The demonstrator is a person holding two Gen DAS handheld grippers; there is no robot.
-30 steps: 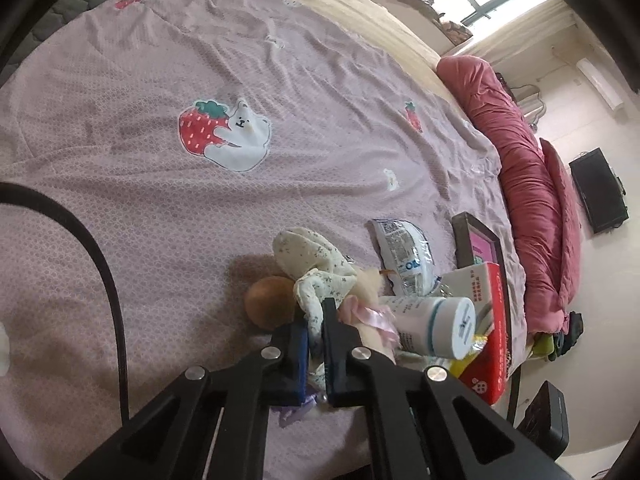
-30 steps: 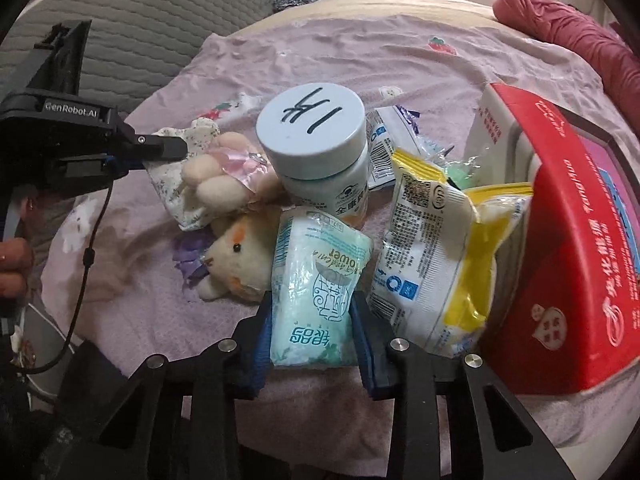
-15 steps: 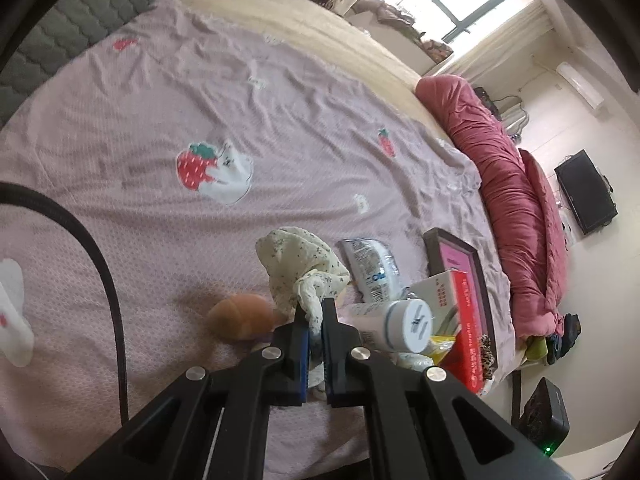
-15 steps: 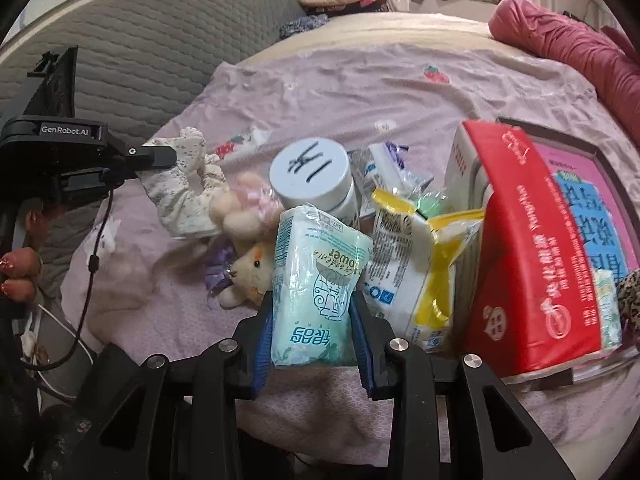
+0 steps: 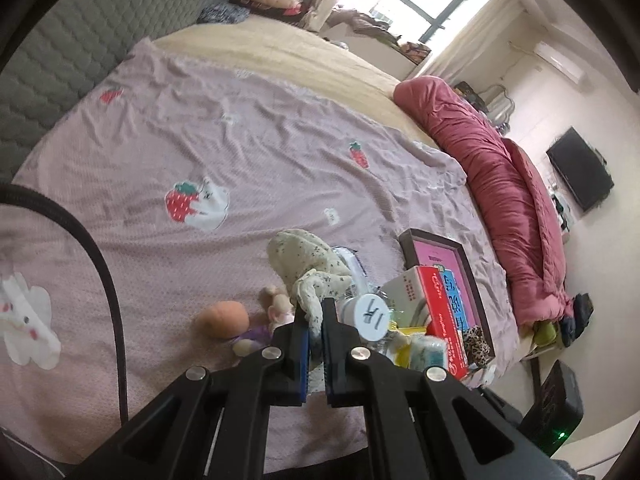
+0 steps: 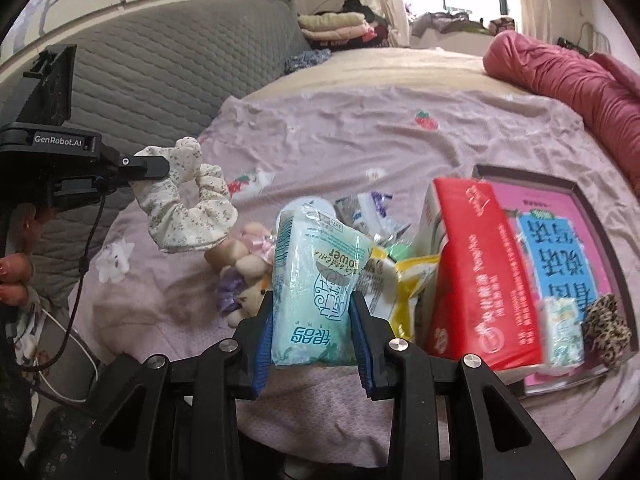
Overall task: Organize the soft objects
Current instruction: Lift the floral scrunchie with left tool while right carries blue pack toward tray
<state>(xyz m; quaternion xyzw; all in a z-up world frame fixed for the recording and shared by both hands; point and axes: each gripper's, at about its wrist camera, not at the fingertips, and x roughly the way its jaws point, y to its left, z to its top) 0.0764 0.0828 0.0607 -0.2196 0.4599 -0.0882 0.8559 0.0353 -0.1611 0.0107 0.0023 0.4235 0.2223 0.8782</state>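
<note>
Left wrist view: my left gripper (image 5: 314,322) is clamped on the floral scrunchie (image 5: 308,268), lifted clear of the bed.

Right wrist view: right gripper (image 6: 312,320) squeezes a tissue pack (image 6: 316,284). Carrying step, I'd say; next both probably go in the tray (image 6: 592,216).

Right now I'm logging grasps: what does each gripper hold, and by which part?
Left gripper: floral scrunchie, pinched at one edge of its ring. Right gripper: green tissue pack, clamped across its lower sides.

The left gripper (image 5: 315,322) pinches a cream floral fabric scrunchie (image 5: 306,266) above the pink strawberry-print bedsheet (image 5: 240,140), near its right edge.
</note>
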